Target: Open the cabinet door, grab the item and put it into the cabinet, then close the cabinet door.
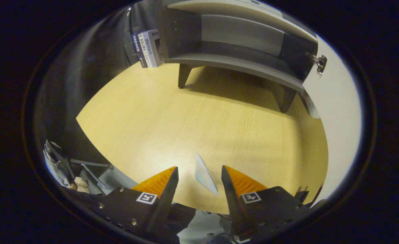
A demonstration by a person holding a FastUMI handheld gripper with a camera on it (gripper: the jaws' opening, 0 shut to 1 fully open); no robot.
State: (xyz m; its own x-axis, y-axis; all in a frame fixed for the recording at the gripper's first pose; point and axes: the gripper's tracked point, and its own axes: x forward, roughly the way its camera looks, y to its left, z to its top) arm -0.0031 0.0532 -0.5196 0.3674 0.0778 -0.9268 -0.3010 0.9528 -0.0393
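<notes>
Claw [199,179] sits wide open on my end, the flat item [205,176] between its 2 fingers untouched; looks thin, light, probably slippery, so I'd pinch its edge.

Pale wood tabletop [172,112], books [147,48] at rear.

The counter [172,112] looks like pale wood-grain laminate (softly glossy under the light); the cabinet [240,64] is matt grey board with a shiny metal hinge [320,62].

Bare tabletop [172,112] up to open cabinet [240,37]
</notes>
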